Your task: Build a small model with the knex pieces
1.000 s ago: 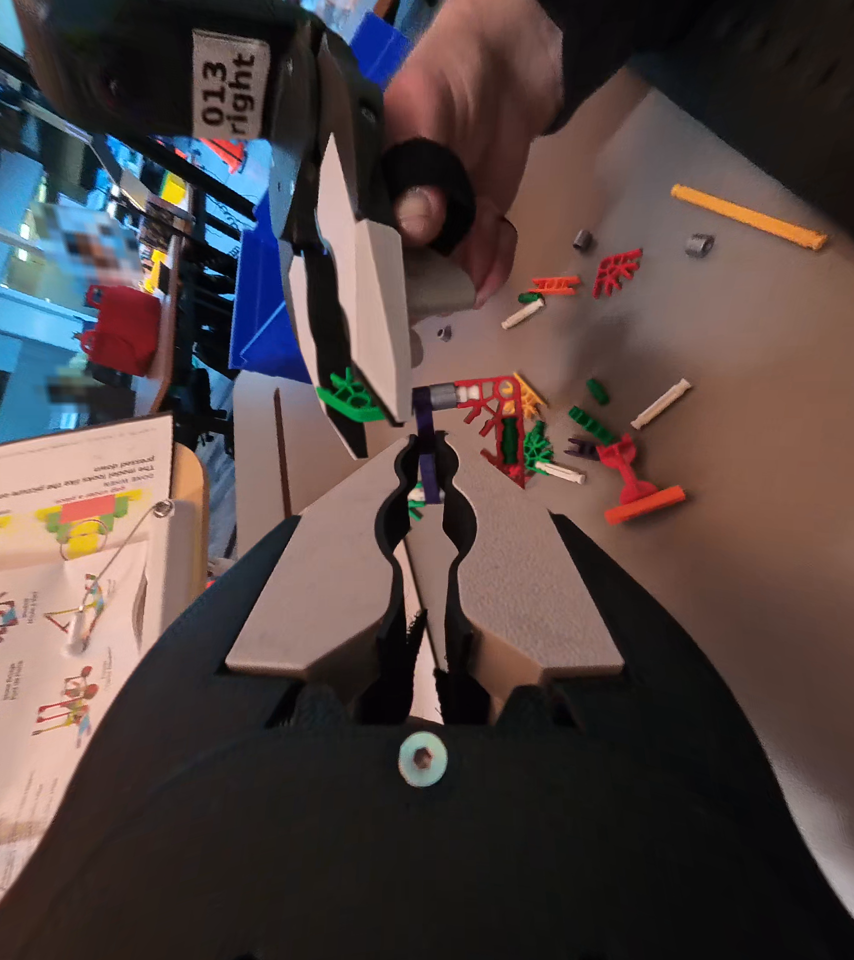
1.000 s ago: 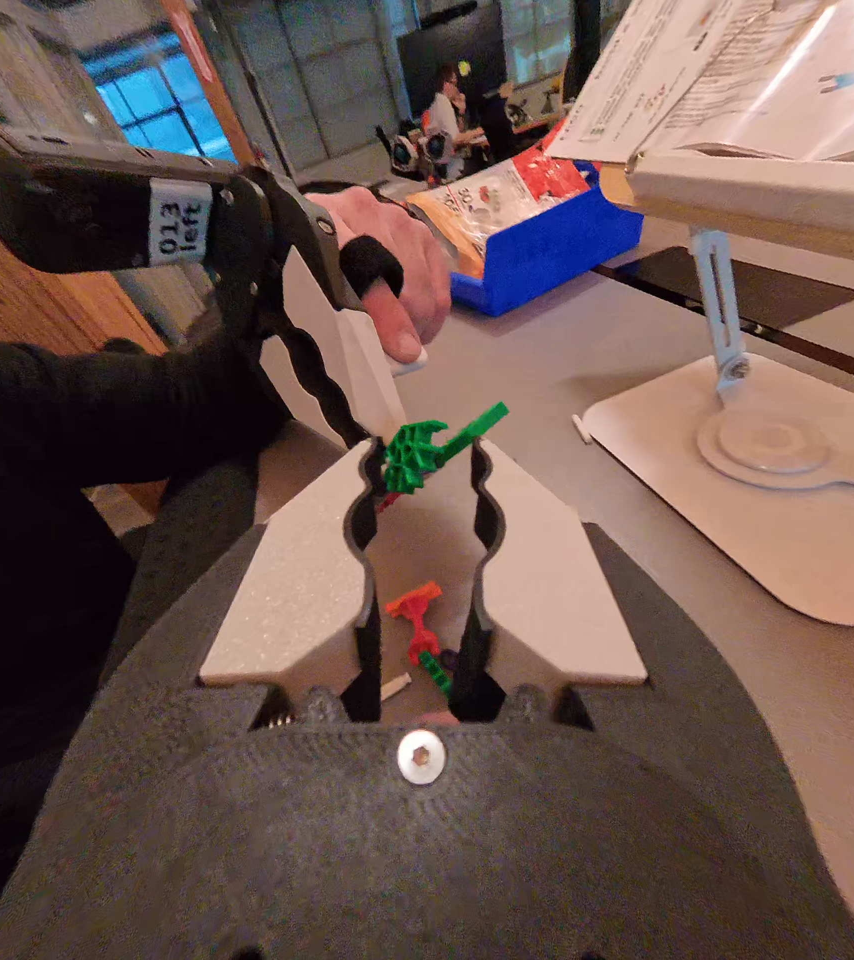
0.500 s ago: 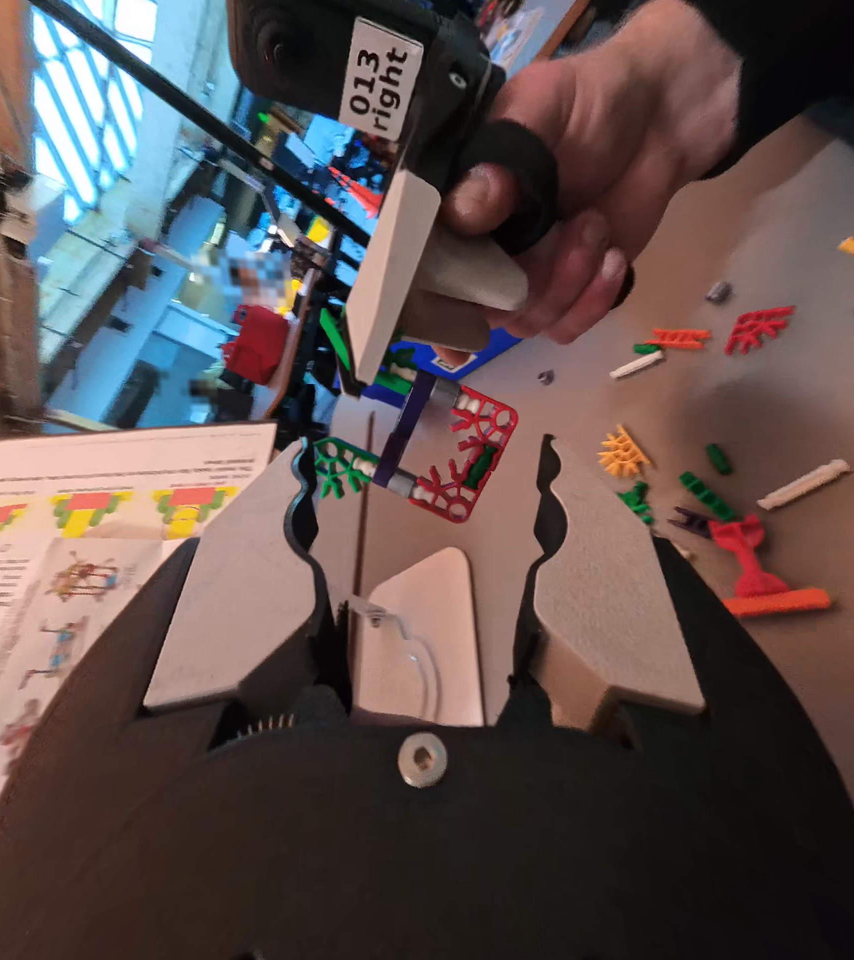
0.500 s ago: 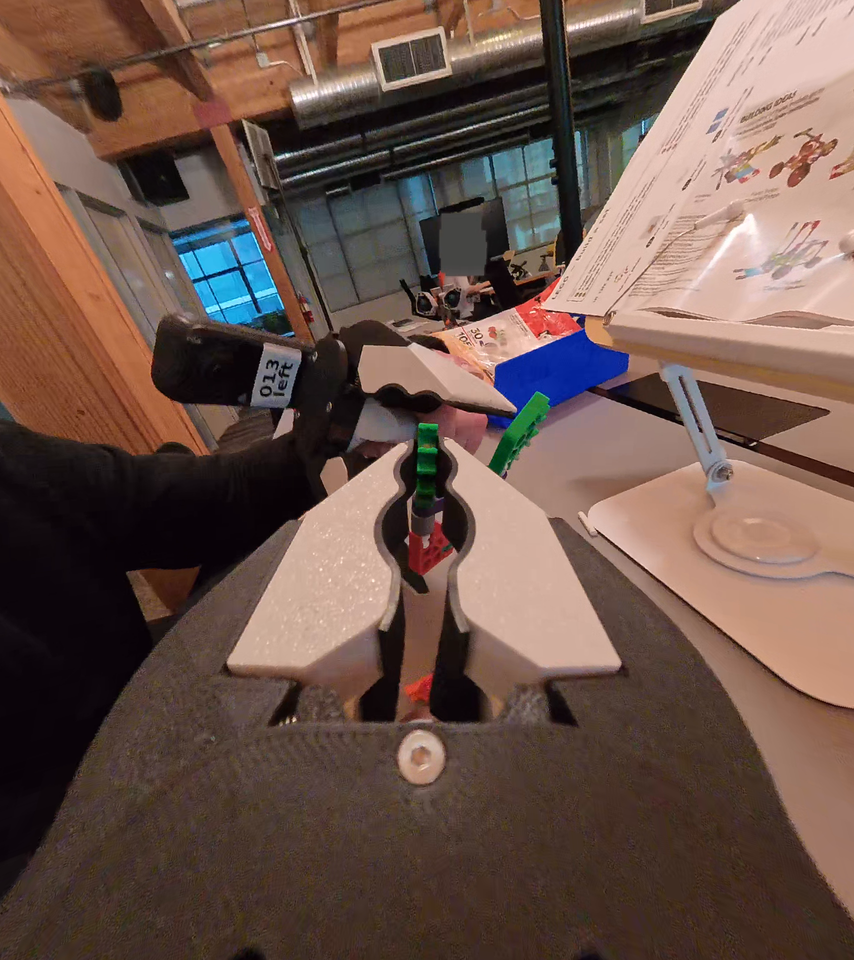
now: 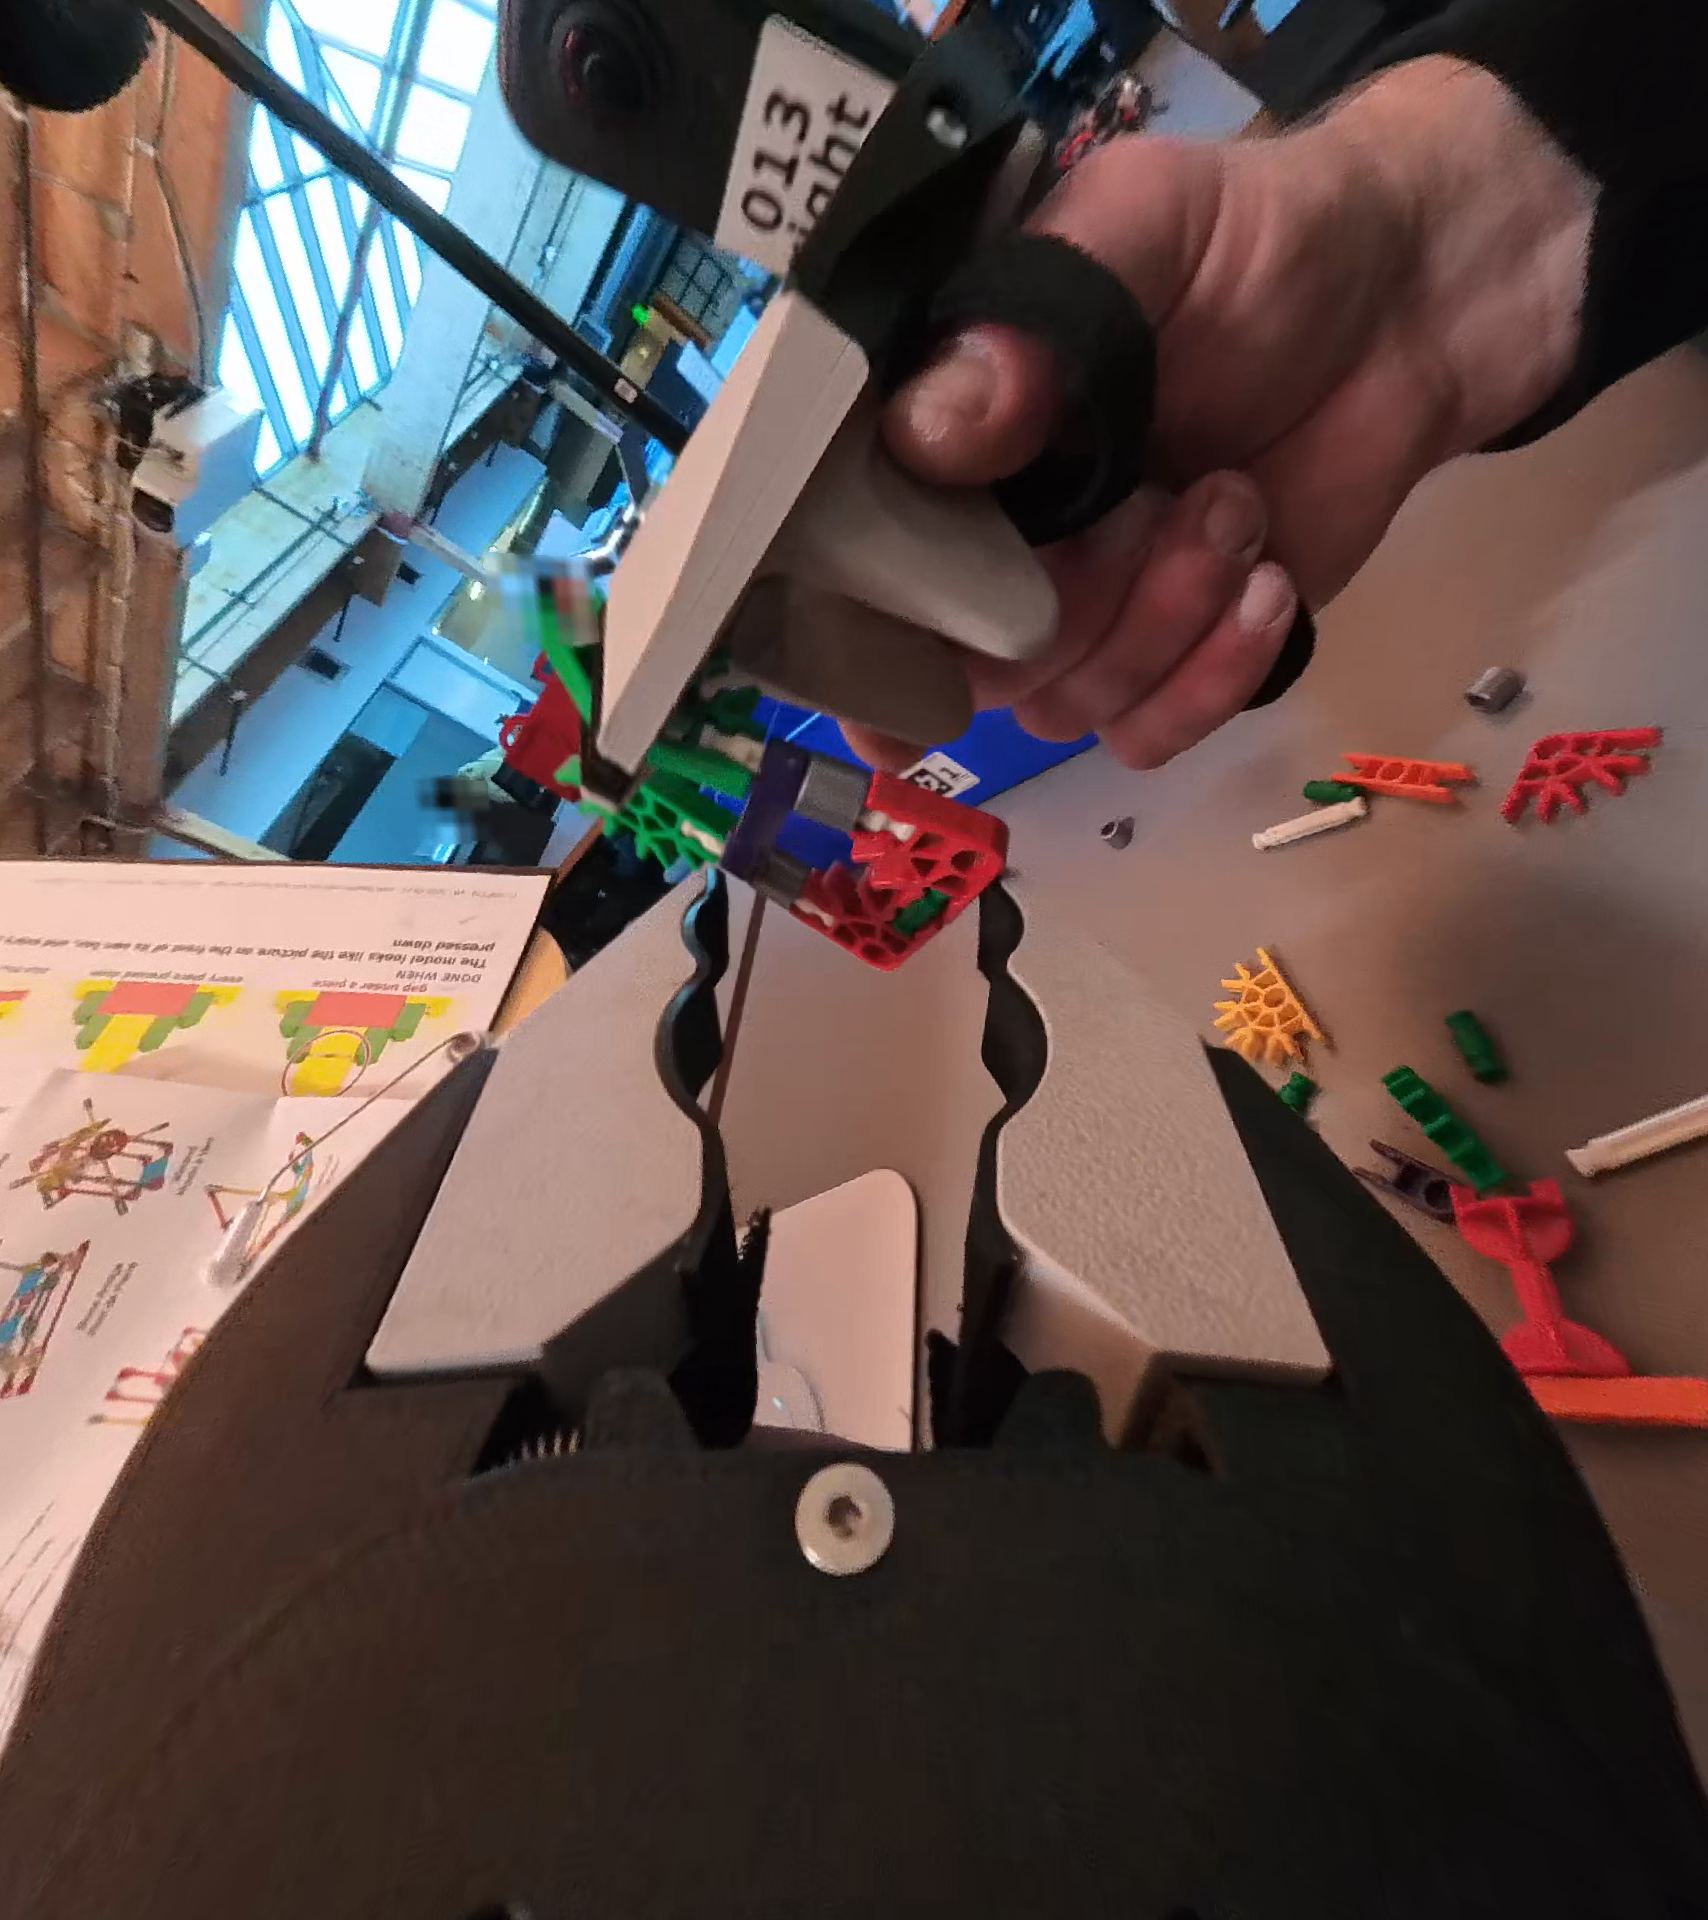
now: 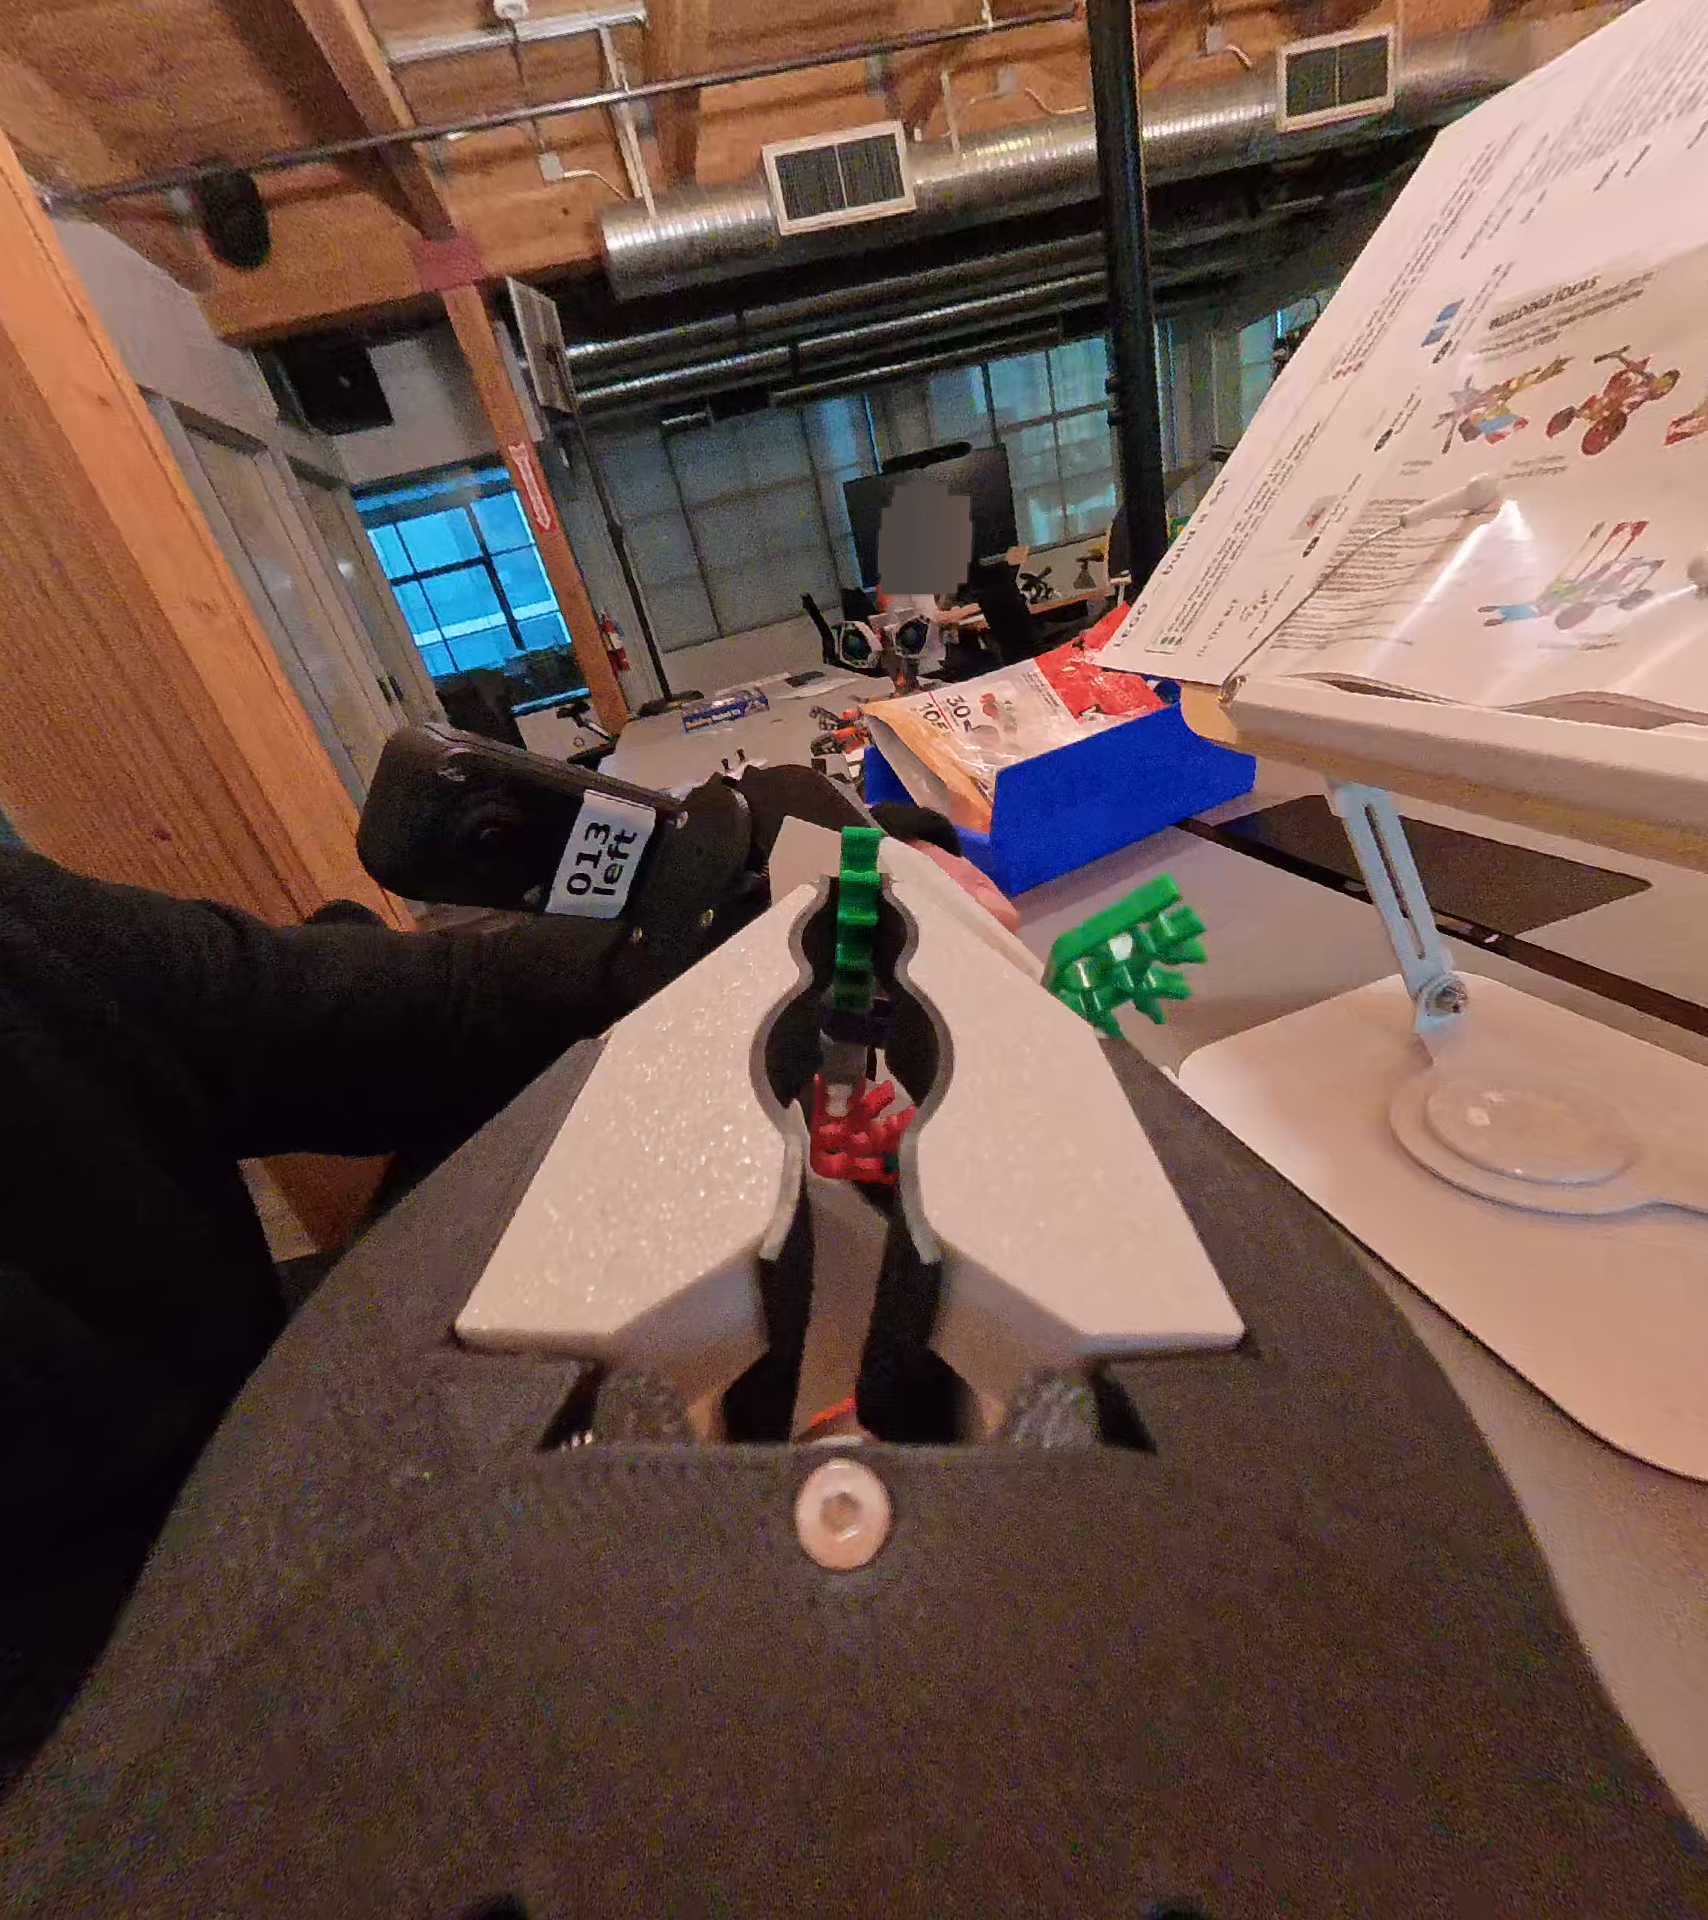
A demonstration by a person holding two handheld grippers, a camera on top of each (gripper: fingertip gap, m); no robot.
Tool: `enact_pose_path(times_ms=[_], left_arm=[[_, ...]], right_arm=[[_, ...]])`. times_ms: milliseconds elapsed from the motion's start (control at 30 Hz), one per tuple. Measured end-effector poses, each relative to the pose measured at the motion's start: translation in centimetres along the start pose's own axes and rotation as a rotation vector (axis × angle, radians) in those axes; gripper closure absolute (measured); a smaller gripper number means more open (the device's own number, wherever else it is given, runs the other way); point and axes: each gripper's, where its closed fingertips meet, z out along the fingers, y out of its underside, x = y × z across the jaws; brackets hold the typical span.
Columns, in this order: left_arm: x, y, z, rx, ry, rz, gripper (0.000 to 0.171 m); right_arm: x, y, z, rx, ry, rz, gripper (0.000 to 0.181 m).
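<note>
A small model of green, purple, grey and red connector pieces (image 5: pixel 891 862) hangs above the table. My right gripper (image 6: pixel 855 904) is shut on it. A green connector (image 6: pixel 858 914) sits pinched at the tips, with purple, grey and red parts (image 6: pixel 855 1138) running down between the fingers. A second green connector (image 6: pixel 1125 961) sticks out to the right. In the left wrist view the right gripper's fingers (image 5: pixel 725 540) hold the model from above. My left gripper (image 5: pixel 850 904) is partly open, with the model's red end right at its tips. Its pads do not press on the model.
An instruction sheet on a white stand (image 5: pixel 154 1091) is at my left; its base (image 6: pixel 1452 1195) is on the grey table. Loose pieces lie to the right: a yellow connector (image 5: pixel 1265 1008), white rod (image 5: pixel 1671 1127), red piece (image 5: pixel 1536 1309). A blue bin (image 6: pixel 1110 800) stands behind.
My left gripper let go of the purple part, opened wide, then narrowed around the model's red end. My right gripper shut on the green connector and lifted the model off the table.
</note>
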Motion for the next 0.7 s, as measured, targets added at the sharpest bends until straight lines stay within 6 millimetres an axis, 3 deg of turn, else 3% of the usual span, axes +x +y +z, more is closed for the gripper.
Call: enact_pose_path(times_ms=[100, 133, 200, 333, 467, 700], left_arm=[[-0.4, -0.9, 0.0, 0.058, -0.018, -0.053, 0.093], [0.1, -1.2, 0.1, 0.073, 0.006, -0.059, 0.092], [0.0, -2.1, -0.1, 0.13, -0.027, -0.065, 0.108], [0.1, -2.9, -0.5, 0.194, 0.015, -0.166, 0.117], [-0.1, -2.8, -0.4, 0.207, 0.014, -0.235, 0.131], [-0.1, -1.7, 0.5, 0.127, 0.018, -0.291, 0.14]], right_arm=[[-0.6, 0.1, 0.4, 0.009, -0.036, 0.035, 0.179], [-0.8, 0.3, 0.7, 0.007, -0.048, 0.042, 0.179], [-1.4, 0.5, 1.2, 0.014, -0.077, 0.053, 0.178], [-1.5, -0.1, 1.0, 0.049, -0.096, 0.069, 0.179], [-0.8, -0.5, 0.3, 0.065, -0.053, 0.061, 0.179], [1.4, -0.4, -0.2, 0.029, 0.123, -0.047, 0.178]])
